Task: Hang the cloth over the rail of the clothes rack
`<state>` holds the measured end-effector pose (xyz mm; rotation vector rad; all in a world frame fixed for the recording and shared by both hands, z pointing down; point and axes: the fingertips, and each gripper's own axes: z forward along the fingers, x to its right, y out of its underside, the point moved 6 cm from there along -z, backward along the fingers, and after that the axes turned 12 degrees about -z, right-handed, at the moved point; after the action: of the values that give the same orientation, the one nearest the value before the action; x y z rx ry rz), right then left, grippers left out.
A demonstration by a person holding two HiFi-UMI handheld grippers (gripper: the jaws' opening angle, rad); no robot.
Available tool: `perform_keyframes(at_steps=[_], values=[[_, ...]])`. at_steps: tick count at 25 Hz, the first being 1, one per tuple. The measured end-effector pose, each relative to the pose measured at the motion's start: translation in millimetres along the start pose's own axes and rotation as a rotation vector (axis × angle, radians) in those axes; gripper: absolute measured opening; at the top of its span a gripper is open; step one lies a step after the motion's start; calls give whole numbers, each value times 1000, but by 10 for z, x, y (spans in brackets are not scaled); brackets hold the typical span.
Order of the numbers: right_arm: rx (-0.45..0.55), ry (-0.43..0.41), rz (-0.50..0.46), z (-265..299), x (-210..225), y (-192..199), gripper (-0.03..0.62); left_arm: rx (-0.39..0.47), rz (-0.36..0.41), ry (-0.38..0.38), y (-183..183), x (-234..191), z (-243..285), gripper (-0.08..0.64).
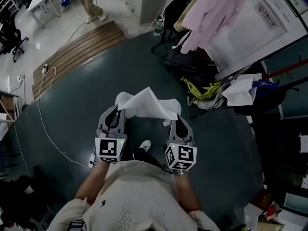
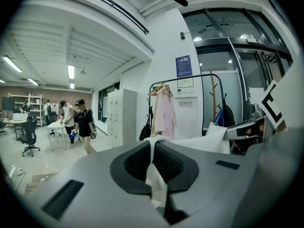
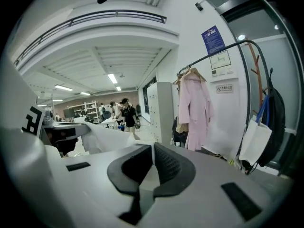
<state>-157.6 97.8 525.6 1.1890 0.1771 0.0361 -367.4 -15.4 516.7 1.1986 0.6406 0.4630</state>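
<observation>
Nearest to me, my left gripper [image 1: 119,110] and right gripper [image 1: 175,120] are both clenched on the cloth [image 1: 147,105], each one on a thin edge of it. The cloth is white, soft and creased, and it spreads between them above the dark, smooth floor [image 1: 144,57]. There is open room ahead. Farther right stands the rack [image 3: 237,45], with a thin curved metal rail. A pink shirt [image 3: 192,108] hangs there, with dark bags [image 1: 187,61] below it.
</observation>
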Motion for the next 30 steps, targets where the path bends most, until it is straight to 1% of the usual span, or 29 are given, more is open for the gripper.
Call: perform_keyframes(at_steps=[2,4,7,9,12,14,16,17,21,24,26,30], values=[[-15,48,15,209,103,-68,21,-19,-10,50,-36,-67,368,15],[-31,109,34,420,214,-137,21,-46,-14,116,-74,-104,771,15],[-54,221,88,698,362,-271,21,-80,3,251,-201,-121,1411,15],[-66,295,102,829,423,-381,21,-90,17,342,-334,-111,1785,15],[-89,401,108,927,479,-484,21,-93,28,462,-521,-84,2150,15],[-95,466,161,1018,508,-493,21,-94,44,519,-605,-104,2371,15],[-98,518,223,1080,505,-471,21,-103,60,553,-639,-126,2568,15],[-101,538,239,1092,500,-462,21,-108,67,566,-651,-126,2653,15],[-119,608,250,1081,626,-424,21,-112,123,617,-701,-24,2933,15],[-119,656,281,1033,806,-364,21,-135,158,651,-673,122,3075,15],[-118,677,281,1021,957,-334,21,-156,177,661,-630,251,3156,15],[-112,713,287,1082,1389,-261,21,-191,246,672,-604,527,3374,15]])
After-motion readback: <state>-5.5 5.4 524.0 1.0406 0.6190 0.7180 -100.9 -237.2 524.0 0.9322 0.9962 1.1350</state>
